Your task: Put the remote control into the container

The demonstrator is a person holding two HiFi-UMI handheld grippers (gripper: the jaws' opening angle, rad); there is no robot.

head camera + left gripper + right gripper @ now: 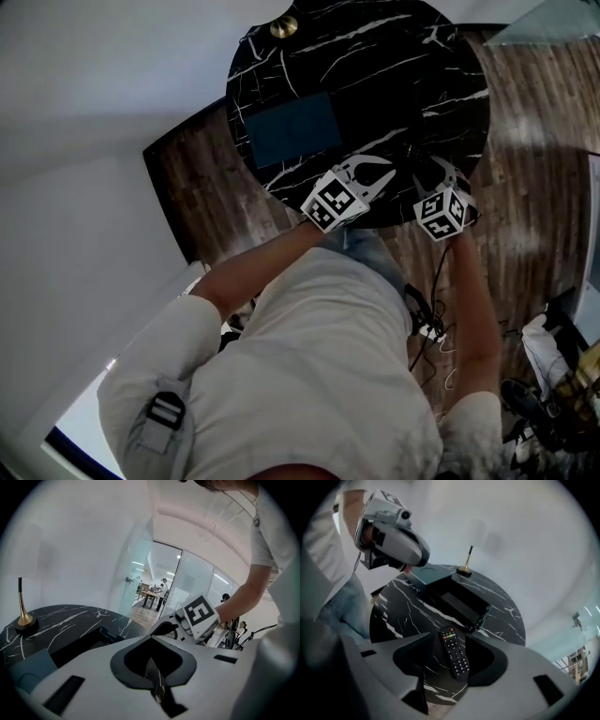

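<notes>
Now, your right claw (449,636): its jaws stand apart and tilt down at the tabletop. The pads press on nothing.
Remote control (455,653): it lies flat on the table in the gap between those jaws, with space on both sides. Its coloured-button end points away from the claw.
Your left claw (150,638): the jaws are drawn together at the tips with nothing between them. It hangs beside your right claw, up and to its left, over the table's near edge.
Table (501,611): round black marble with white veins, under both claws.
Container (461,603): a black open box just past the remote's far end, straight ahead of your right claw's tips.
Teal panel (425,576): it sits against the container, on the left as your right claw looks at it.
Stand (465,569): a brass-coloured base with a thin upright stem, at the table's far edge beyond the container.
Glass wall (187,578): far off past your left claw's tips, with people behind it.
</notes>
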